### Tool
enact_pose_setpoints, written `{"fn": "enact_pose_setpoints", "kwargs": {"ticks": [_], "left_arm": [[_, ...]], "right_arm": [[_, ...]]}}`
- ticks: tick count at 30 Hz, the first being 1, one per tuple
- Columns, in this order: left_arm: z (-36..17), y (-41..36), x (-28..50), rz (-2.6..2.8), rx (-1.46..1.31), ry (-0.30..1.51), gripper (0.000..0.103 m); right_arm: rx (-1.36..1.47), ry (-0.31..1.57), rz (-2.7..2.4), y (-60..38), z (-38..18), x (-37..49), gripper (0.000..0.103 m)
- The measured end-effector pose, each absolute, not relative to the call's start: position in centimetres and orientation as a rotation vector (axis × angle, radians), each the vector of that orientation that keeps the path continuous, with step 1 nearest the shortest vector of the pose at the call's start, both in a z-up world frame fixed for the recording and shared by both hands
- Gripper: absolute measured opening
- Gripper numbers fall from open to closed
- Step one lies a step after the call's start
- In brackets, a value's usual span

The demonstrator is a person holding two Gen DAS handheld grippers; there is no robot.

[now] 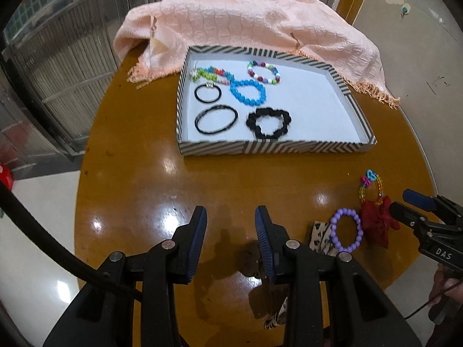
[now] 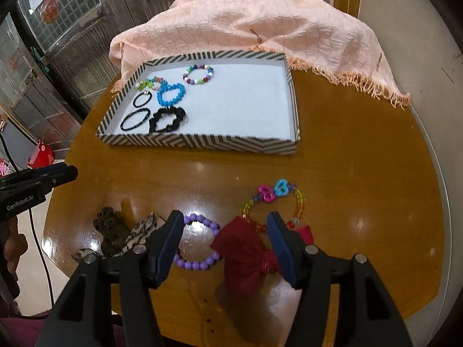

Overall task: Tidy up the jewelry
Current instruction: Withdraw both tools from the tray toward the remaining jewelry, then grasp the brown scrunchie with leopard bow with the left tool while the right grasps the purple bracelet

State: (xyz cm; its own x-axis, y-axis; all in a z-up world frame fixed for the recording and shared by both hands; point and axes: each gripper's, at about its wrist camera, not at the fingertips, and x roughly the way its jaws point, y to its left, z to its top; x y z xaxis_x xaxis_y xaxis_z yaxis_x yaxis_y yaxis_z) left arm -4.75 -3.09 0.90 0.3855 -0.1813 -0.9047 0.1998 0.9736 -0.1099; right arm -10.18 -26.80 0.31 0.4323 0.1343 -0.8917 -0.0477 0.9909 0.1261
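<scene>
Bracelets and black hair ties (image 1: pixel 216 118) lie in the striped tray (image 1: pixel 272 147); both grippers' fingers stand apart, empty.

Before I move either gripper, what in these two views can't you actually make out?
- Left wrist view: the leopard-print hair ties are mostly hidden behind the left gripper.
- Right wrist view: the purple bead bracelet is partly covered by the red bow and a finger of the right gripper.
- Both views: whatever lies under the pink cloth is hidden.
- Left wrist view: the striped tray has a small charm on a thin black band, too small to identify.
</scene>
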Motion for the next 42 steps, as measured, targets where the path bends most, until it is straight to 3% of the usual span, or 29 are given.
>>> {"fn": "enact_pose_setpoints", "kwargs": {"ticks": [20, 33, 40, 42], "left_arm": [[-4.2, -2.5, -6.7, -0.384, -0.036, 1.337, 0.039], [-5.6, -3.8, -6.4, -0.384, 0.036, 1.370, 0.040], [-6.0, -4.1, -5.7, -0.377, 0.030, 1.387, 0.040], [-6.0, -4.2, -5.5, -0.374, 0.029, 1.391, 0.040]], "right_arm": [[0.042, 1.193, 0.240, -24.7, -2.1, -12.1, 0.060], [0.048, 1.217, 0.356, -24.3, -2.9, -10.9, 0.057], [-0.084, 1.179, 0.363, -22.8, -3.4, -8.4, 0.057], [-0.165, 1.188, 0.360, -22.4, -3.8, -7.8, 0.048]]}}
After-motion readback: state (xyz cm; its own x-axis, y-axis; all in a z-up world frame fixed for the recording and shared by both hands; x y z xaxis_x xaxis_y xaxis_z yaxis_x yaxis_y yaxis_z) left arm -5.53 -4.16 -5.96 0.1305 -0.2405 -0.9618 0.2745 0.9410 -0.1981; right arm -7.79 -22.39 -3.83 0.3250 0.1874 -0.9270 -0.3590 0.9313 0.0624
